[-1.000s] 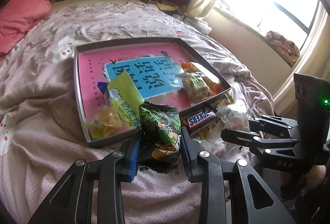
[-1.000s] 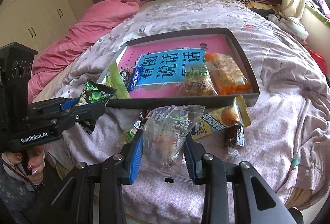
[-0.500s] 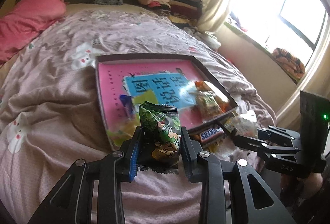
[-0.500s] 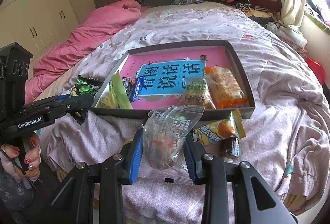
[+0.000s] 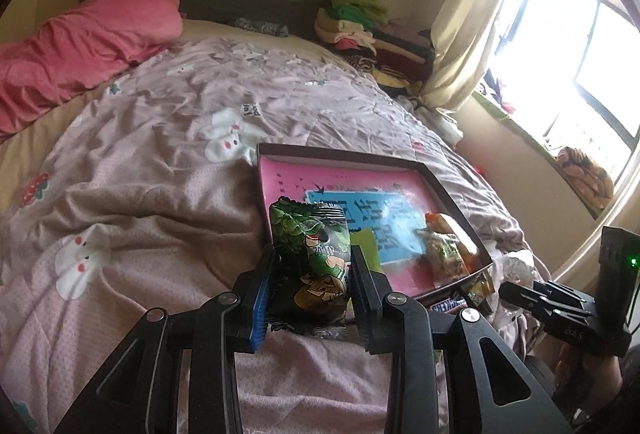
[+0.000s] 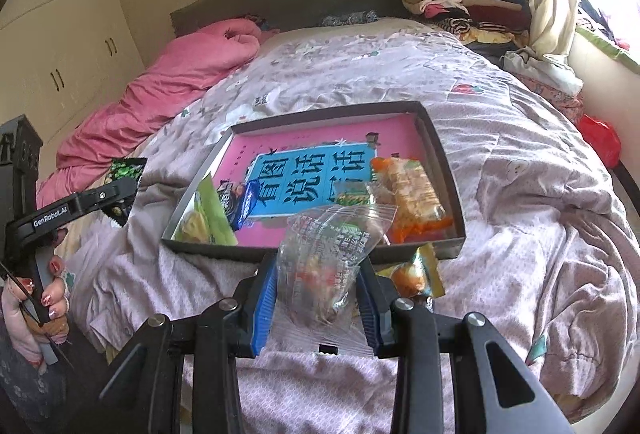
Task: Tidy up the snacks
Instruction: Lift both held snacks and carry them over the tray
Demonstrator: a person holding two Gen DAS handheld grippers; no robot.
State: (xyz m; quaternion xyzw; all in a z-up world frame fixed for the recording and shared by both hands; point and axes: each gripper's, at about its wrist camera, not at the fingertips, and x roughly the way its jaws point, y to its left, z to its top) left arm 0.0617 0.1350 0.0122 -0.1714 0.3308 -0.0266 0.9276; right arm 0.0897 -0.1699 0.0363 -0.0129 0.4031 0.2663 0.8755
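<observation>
Over the rumpled bed (image 5: 168,194), my left jaws pinch a light, crinkly green packet (image 5: 310,266) mid-body, my right jaws a limp, probably slippery clear bag (image 6: 326,270).

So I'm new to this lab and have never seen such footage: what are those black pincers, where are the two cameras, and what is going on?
There is no robot here. A person holds a two-finger gripper in each hand, and a fisheye camera on each one looks forward along its fingers, so you get one picture per hand. In the left wrist view the left gripper is shut on a green snack packet. In the right wrist view the right gripper is shut on a clear plastic bag of snacks. Each view also catches the other gripper at its edge. Ahead, on the bed's quilt, lies a shallow box with a pink and blue bottom, holding an orange packet, a yellow-green packet and a small blue one. More snacks lie on the quilt just outside it, such as a yellow packet.
</observation>
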